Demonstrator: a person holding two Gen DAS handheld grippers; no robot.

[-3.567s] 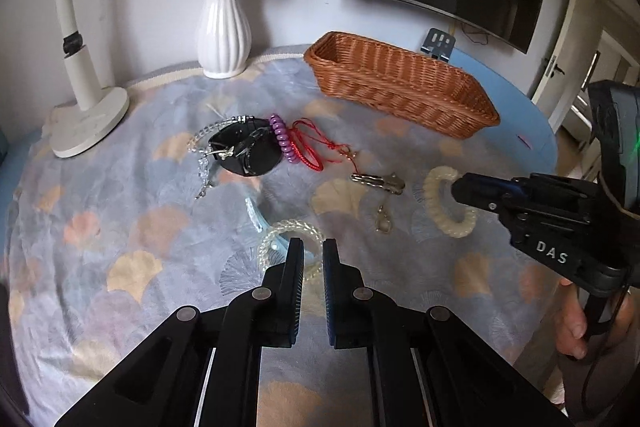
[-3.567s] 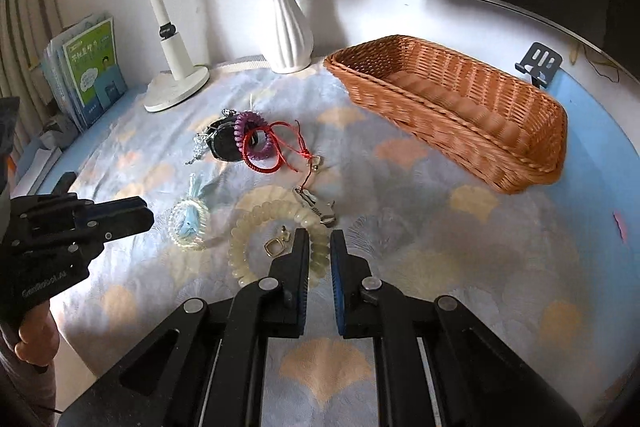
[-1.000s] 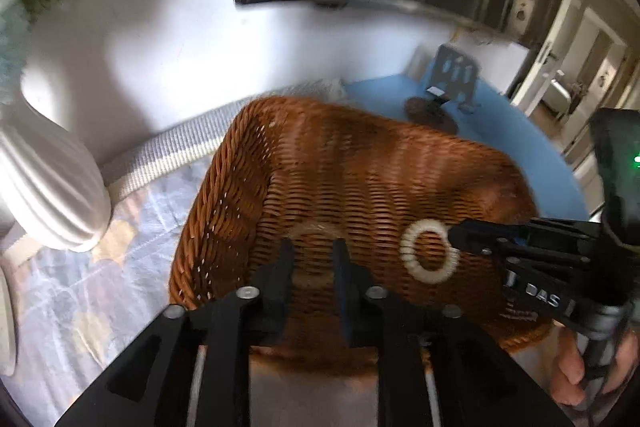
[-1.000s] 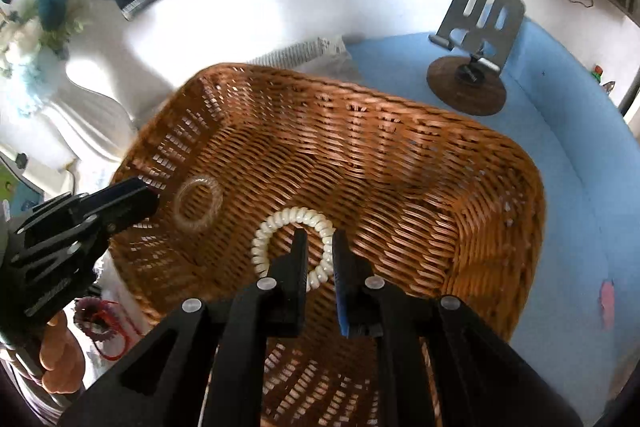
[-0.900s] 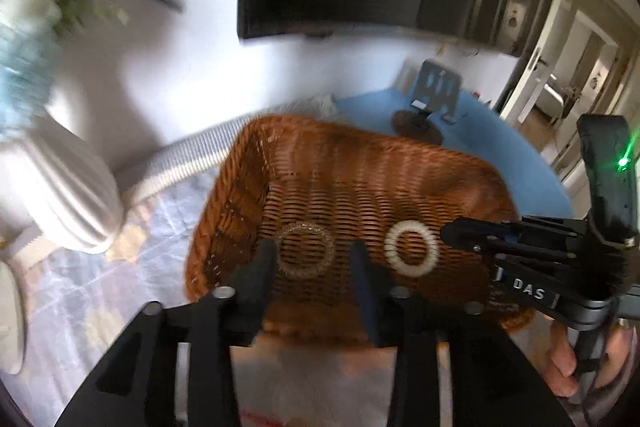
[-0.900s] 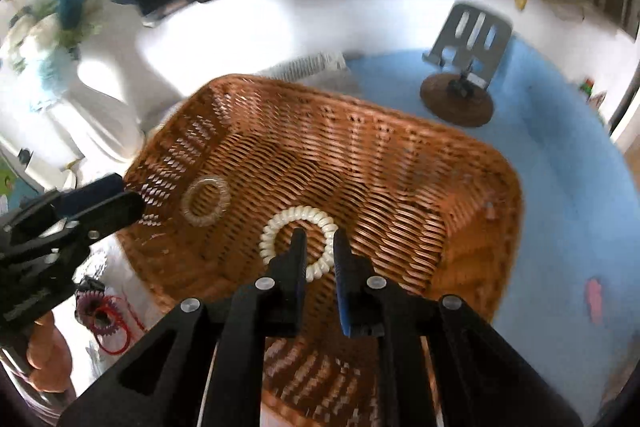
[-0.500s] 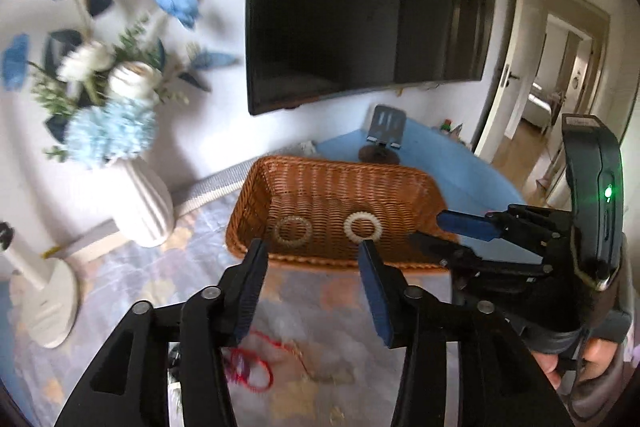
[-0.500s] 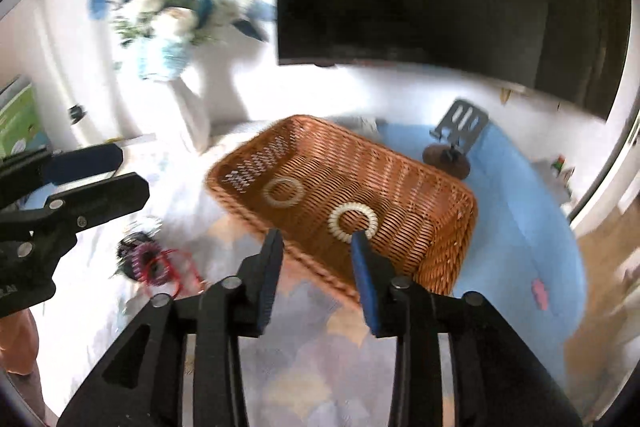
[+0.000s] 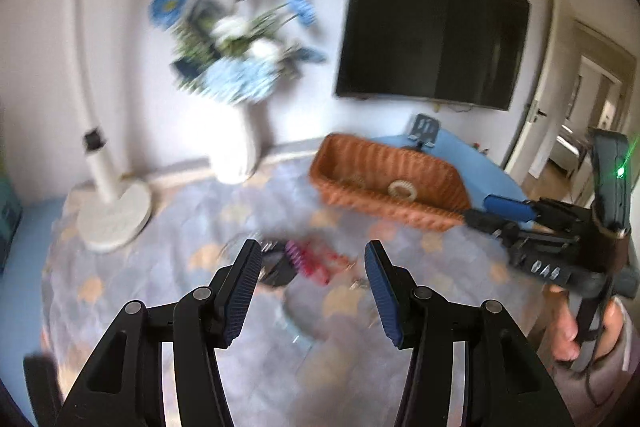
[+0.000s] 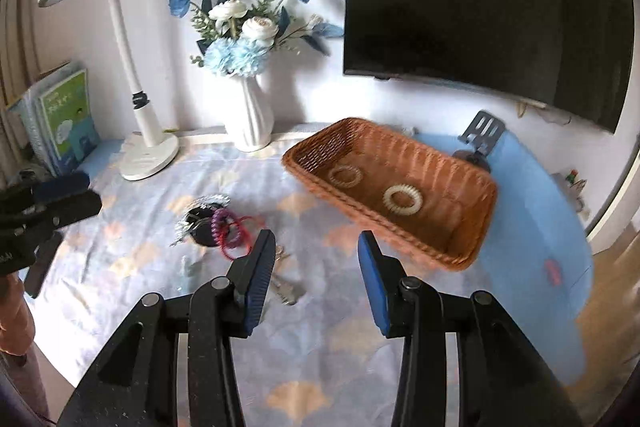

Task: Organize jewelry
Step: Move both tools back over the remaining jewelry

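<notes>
Wicker, orange-brown and rectangular, the basket (image 10: 474, 203) now holds two rings: a clear beaded bracelet (image 10: 346, 175) toward its end nearer the vase and a cream coil band (image 10: 402, 199) just beside it, nearer the middle. A second ago both pieces were still pinched over the basket; since then both have been let go and the tools have pulled back and up from it. The left gripper (image 9: 312, 285) and right gripper (image 10: 316, 275) have their fingers spread and still widening, nothing between them. Two items look done. The rest lie on the worktop (image 10: 340, 339), well apart from the basket on the vase side: a black bangle (image 10: 202, 221) with a purple coil (image 10: 218, 221) and red cord (image 10: 236, 237) touching in one heap, and a small metal piece (image 10: 286, 293) closer to the fingers.
</notes>
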